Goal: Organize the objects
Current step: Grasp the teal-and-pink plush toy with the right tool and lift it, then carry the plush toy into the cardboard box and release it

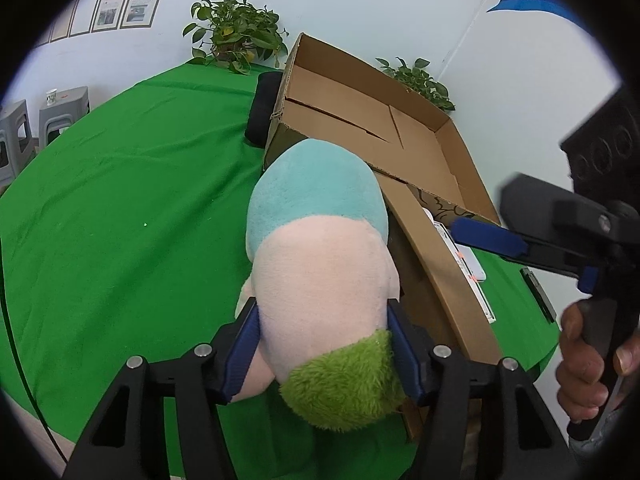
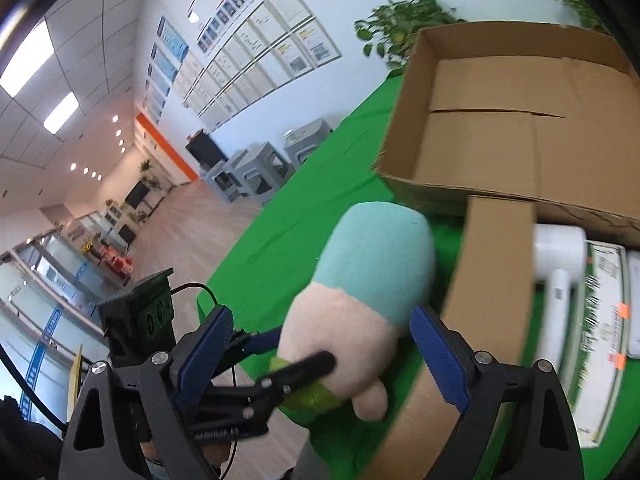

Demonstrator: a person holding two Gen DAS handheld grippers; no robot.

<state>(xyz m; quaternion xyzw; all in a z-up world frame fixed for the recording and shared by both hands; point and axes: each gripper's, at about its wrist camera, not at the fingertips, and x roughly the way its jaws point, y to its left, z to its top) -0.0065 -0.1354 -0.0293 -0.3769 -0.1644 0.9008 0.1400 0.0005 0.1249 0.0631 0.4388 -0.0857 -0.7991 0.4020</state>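
Plush toy point(image 1: 320, 264), clamped at its base in my left gripper point(image 1: 322, 344), long axis pointing ahead toward the cardboard box point(image 1: 452, 160) just beyond; my right gripper point(image 2: 320, 360) hangs apart, empty.

Plush toy point(image 1: 320, 264) teal, pink, green; cloth point(image 1: 120, 220) green; box point(image 1: 372, 120) brown.
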